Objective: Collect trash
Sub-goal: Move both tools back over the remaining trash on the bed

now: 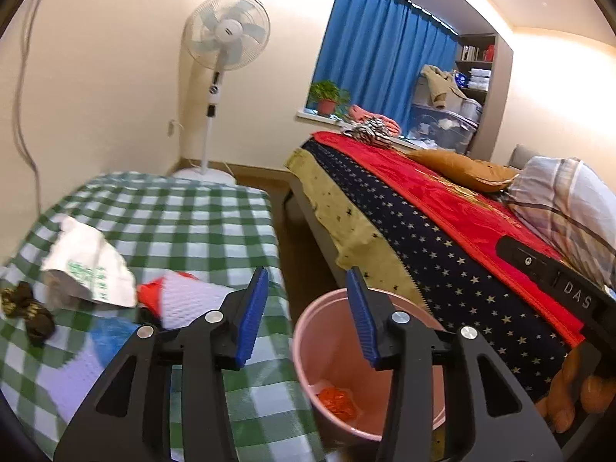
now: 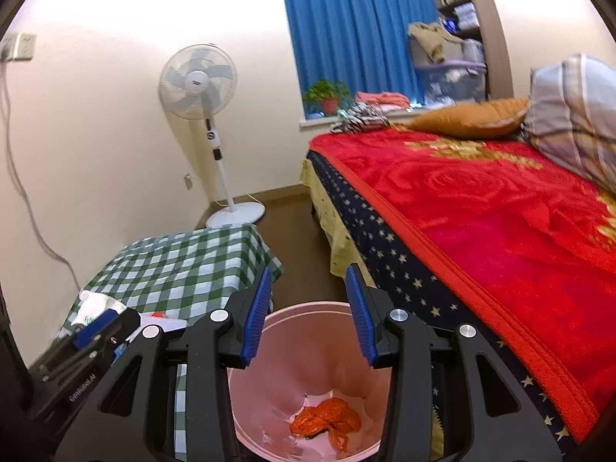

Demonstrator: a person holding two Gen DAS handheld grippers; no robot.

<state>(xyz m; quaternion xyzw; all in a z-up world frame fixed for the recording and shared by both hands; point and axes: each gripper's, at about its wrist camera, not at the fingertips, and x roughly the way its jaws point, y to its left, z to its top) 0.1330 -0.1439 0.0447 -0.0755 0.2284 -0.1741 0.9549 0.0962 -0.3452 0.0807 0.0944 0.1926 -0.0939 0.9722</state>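
A pink bin (image 1: 327, 331) (image 2: 304, 350) stands on the floor between the checked table (image 1: 173, 215) (image 2: 184, 261) and the bed. An orange crumpled bag (image 1: 338, 404) (image 2: 327, 419) lies at its bottom. My left gripper (image 1: 308, 308) is open and empty, over the table's edge and the bin's rim. My right gripper (image 2: 308, 308) is open and empty, right above the bin's mouth. On the table lie a white paper bag with green print (image 1: 88, 265) (image 2: 96, 304), a dark crumpled lump (image 1: 27, 308), a white and red wrapper (image 1: 181, 296) and a blue piece (image 1: 111, 335).
A bed with a red blanket (image 1: 442, 200) (image 2: 500, 223) is on the right, with an orange cushion (image 2: 469, 117) and a plaid pillow (image 2: 573, 115). A white standing fan (image 1: 223, 57) (image 2: 200, 88) stands by the wall. Blue curtains (image 2: 354, 30) and a potted plant (image 2: 327, 96) are at the window.
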